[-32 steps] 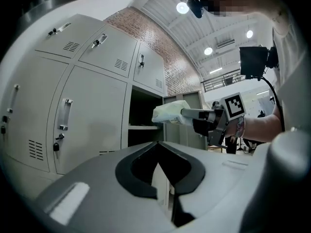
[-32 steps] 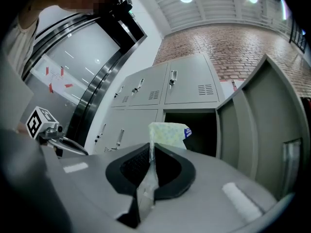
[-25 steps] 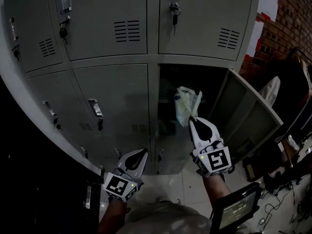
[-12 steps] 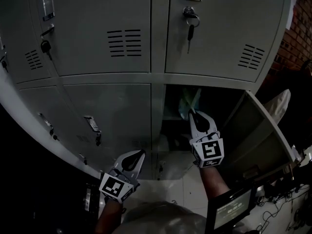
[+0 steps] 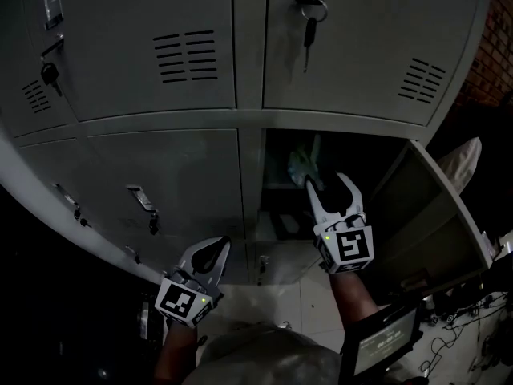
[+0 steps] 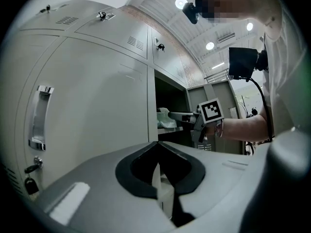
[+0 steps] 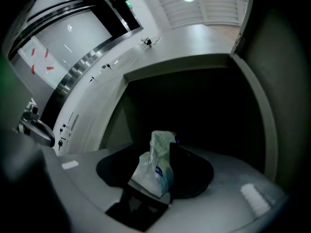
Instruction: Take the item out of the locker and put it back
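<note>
Lockers: grey painted sheet metal [image 5: 160,159], with flat doors, slotted vents and chrome handles [image 5: 141,205]. In the head view a key [image 5: 308,24] hangs from a lock at 12 o'clock.
Open bay: a dark, boxy hollow. Its door [image 5: 437,215] stands swung out toward 3 o'clock.
Bag: thin, crinkled plastic [image 5: 303,164], pale green-white with a small blue print patch. It is pinched and crumpled at the top and fuller below.
Bag's place: inside the open bay. The left gripper view shows its base on the shelf [image 6: 171,128].
Right gripper: a smooth grey shell with black pads [image 5: 331,184], reaching into the bay. Its jaws are opening and stand apart in a V.
Bag and right gripper: the bag sits between the jaws, at their tips. In the right gripper view it leans against the pad at 3 o'clock, and a gap shows on the 9 o'clock side. In the head view it pokes past the tips toward 11 o'clock.
Bag's axis: upright. In the right gripper view the long axis runs from 6 to 12 o'clock, with the crumpled top tipped slightly toward 1 o'clock.
Left gripper: the same grey shell [image 5: 218,245], low at 7 o'clock in the head view. It is in front of a closed door and well apart from the bag. Its jaws are together with nothing between them.
</note>
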{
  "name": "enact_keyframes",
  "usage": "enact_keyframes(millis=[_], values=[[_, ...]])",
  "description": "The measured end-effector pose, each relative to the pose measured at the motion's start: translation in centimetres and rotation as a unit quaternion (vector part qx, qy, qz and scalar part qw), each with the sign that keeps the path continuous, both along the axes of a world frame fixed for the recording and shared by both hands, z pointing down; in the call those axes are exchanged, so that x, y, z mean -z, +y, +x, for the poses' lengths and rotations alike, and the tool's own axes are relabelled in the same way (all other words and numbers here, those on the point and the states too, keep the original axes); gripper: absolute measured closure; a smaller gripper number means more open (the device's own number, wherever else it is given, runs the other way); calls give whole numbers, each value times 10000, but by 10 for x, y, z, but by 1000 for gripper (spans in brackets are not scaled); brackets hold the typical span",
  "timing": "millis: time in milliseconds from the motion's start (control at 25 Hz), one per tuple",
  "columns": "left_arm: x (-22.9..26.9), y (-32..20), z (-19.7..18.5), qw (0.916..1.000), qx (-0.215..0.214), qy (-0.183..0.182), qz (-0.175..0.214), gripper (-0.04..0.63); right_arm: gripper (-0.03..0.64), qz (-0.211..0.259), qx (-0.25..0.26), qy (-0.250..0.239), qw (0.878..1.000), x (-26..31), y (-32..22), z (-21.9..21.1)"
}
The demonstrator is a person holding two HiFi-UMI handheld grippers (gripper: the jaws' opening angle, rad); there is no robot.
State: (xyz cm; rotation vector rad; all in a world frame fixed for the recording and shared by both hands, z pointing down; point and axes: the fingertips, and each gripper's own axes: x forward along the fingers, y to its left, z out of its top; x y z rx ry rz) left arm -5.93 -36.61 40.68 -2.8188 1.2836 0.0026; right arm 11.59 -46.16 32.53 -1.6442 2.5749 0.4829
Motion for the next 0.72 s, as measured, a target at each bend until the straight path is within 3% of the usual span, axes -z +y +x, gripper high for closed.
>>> enact_keyframes(millis=[80,160,520,720], values=[[-3,5,-4,10000,77,-20,25,591,475,182,65,-205,9996,8,18,2],[-7,12,-10,9998,189,31,8,591,617,161,133,-337,9992,3,38,3],[-1,92,-31,9996,167,107,192,591,617,-352,195,-433,9983,-33,154,-28],[-5,156,-49,9998,21,208,39,591,617,-436,240,-401,9980,-37,239,-59]])
